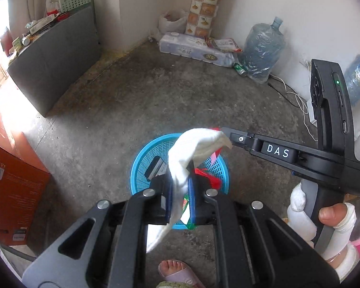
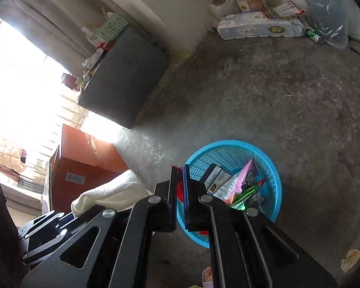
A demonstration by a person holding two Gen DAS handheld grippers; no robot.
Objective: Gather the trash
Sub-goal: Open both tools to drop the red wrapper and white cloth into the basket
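the left tongs [image 1: 180,192] grip a white cloth [image 1: 192,148] above the blue basket [image 2: 273,168] on the floor [image 1: 132,96]. the right tongs [image 2: 180,184] pinch a red wrapper [image 2: 179,190] at the basket's rim.

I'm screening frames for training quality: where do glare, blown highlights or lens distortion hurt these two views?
Left wrist view: daylight burns out the left edge beside the orange box; fisheye bows the walls; the white cloth and blue basket stay sharp. Right wrist view: the window area blows out to white, washing out detail near the grey cabinet; the basket is readable.
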